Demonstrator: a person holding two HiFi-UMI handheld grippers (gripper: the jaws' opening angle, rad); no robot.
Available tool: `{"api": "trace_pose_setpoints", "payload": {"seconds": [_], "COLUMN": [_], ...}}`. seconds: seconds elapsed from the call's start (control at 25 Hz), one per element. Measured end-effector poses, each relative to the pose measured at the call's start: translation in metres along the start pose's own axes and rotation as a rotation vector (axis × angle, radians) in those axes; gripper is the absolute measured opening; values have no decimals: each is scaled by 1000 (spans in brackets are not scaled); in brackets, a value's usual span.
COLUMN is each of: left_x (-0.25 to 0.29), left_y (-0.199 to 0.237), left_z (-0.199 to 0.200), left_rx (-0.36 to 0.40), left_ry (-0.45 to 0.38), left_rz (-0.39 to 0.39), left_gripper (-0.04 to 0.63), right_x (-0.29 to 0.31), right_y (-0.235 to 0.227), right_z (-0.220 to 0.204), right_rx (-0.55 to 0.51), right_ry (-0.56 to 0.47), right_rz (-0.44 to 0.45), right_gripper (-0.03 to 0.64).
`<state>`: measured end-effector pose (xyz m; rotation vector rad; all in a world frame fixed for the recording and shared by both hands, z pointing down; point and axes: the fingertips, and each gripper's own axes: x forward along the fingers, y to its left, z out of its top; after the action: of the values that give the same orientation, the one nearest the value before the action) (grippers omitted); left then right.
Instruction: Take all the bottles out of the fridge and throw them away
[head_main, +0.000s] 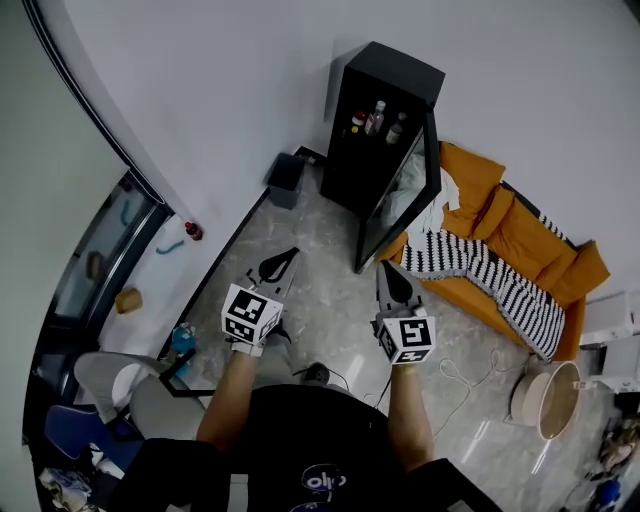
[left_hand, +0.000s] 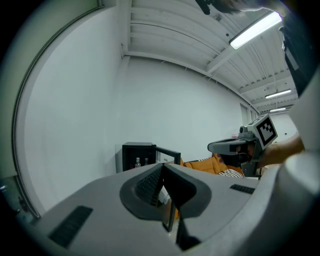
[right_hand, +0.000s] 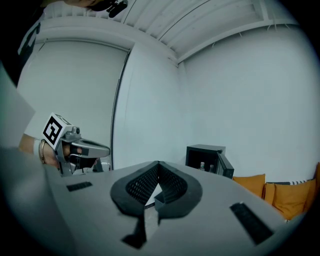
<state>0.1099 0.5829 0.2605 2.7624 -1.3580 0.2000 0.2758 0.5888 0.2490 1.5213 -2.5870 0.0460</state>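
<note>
Both claws are closed and empty: the left claw and right claw each have their tips pressed together, pointing across the floor. The bottles stand close together on a shelf in the black fridge, well away at the far wall, its door hanging open. Reaching in carelessly could knock one bottle into its neighbours, and the loose cable could catch a foot.

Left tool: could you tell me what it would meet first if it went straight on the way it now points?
The way looks free across the floor; the left tool lines up with the open fridge door, so that probably comes first, though depth is unclear.
</note>
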Motion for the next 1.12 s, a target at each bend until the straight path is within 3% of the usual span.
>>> {"api": "trace_pose_setpoints", "payload": {"seconds": [0.6,1.12], "left_x": [79,115], "left_y": [119,203], "left_z": [18,26], "left_rx": [10,-12], "left_ry": [-10,-25], "left_rz": [-67,-101], "left_gripper": [2,2], "right_x": [126,204], "right_y": [-34,-38], "right_z": [29,44], "right_rx": [-19,-20], "right_ry": [5,42], "right_rz": [-69,-116], "right_gripper": [2,2]}}
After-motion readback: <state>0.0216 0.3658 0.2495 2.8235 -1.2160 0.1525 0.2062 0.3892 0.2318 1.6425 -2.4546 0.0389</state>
